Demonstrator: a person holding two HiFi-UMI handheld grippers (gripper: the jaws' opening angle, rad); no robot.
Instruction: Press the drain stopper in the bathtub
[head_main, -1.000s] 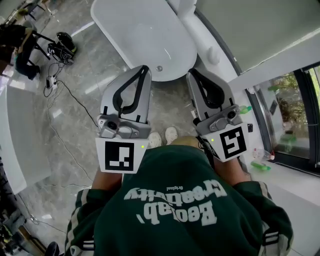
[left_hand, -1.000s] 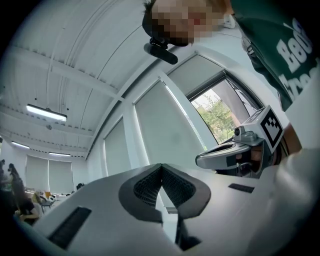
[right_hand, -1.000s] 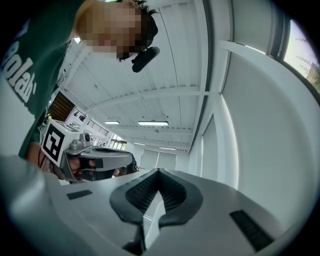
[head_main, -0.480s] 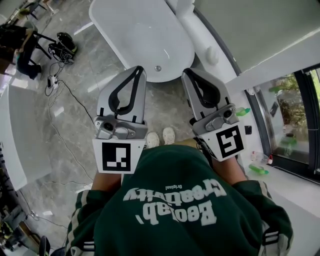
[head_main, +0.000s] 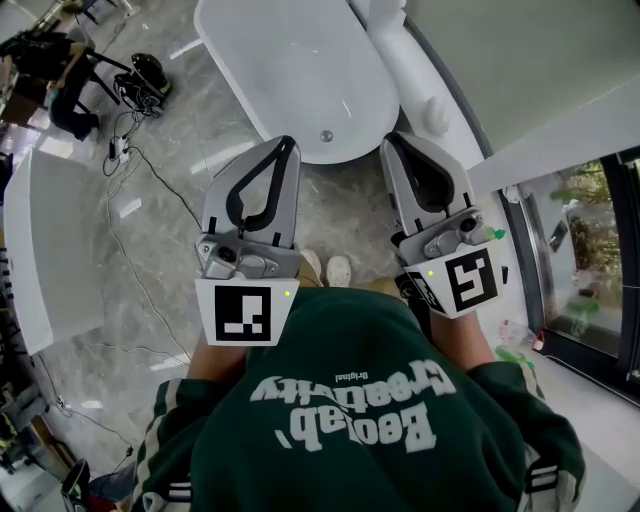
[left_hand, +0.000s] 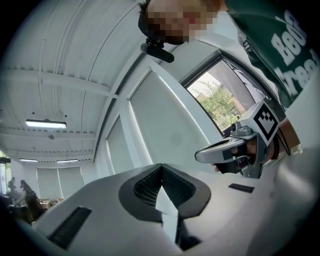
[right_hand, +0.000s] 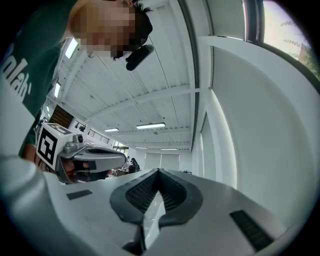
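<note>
The white oval bathtub (head_main: 300, 70) stands on the grey marble floor ahead of me, seen from above. Its small round metal drain stopper (head_main: 326, 136) sits in the tub's near end. My left gripper (head_main: 287, 145) is held up in front of my chest, jaws shut and empty, its tip over the tub's near rim in the picture. My right gripper (head_main: 391, 141) is beside it, also shut and empty. Both gripper views point up at the ceiling: left gripper (left_hand: 161, 169) with the right gripper (left_hand: 235, 150) beside it, right gripper (right_hand: 159, 173) with the left gripper (right_hand: 85, 152) beside it.
A white ledge (head_main: 420, 90) runs along the tub's right side under a wall. Black cables (head_main: 150, 200) trail over the floor at left, near a dark bag (head_main: 145, 75). A curved white counter (head_main: 45, 250) stands at left. My shoes (head_main: 327, 270) are just short of the tub.
Both grippers stay shut and raised. The head view has drifted, so the tub and drain sit slightly further right in the picture.
</note>
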